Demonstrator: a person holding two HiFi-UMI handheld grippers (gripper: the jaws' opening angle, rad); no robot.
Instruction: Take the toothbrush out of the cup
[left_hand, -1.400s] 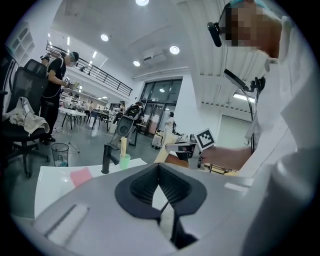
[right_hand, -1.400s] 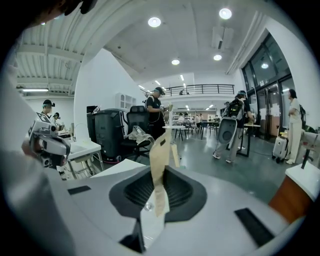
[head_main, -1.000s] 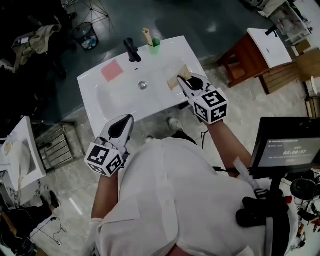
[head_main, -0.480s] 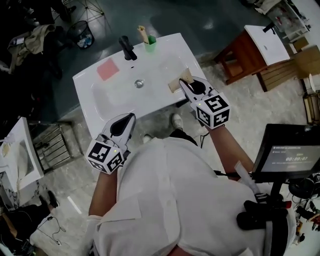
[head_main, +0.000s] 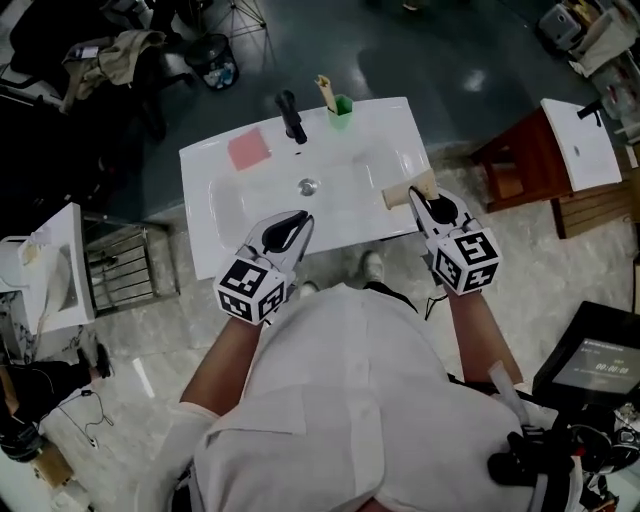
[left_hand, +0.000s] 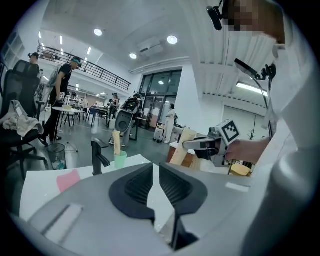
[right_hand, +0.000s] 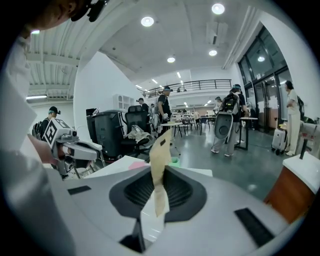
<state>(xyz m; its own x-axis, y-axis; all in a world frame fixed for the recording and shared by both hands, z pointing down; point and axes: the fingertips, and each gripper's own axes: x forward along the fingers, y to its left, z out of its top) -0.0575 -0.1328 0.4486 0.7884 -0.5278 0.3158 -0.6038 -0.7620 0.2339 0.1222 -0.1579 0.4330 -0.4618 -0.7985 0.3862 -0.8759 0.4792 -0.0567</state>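
Item: green cup (head_main: 341, 106) with the toothbrush (head_main: 324, 87) standing in it and leaning left, on the far rim of the white sink (head_main: 365, 165), just right of the black faucet (head_main: 292, 116); a pink pad (head_main: 249, 150) lies left of the faucet. Left gripper (head_main: 298, 222): over the sink's near edge, jaws pressed almost together, nothing between them, well apart from the cup. Right gripper (head_main: 421, 196): at the sink's near right corner, jaws pinching a thin tan strip (right_hand: 159, 160) that stands up between them.
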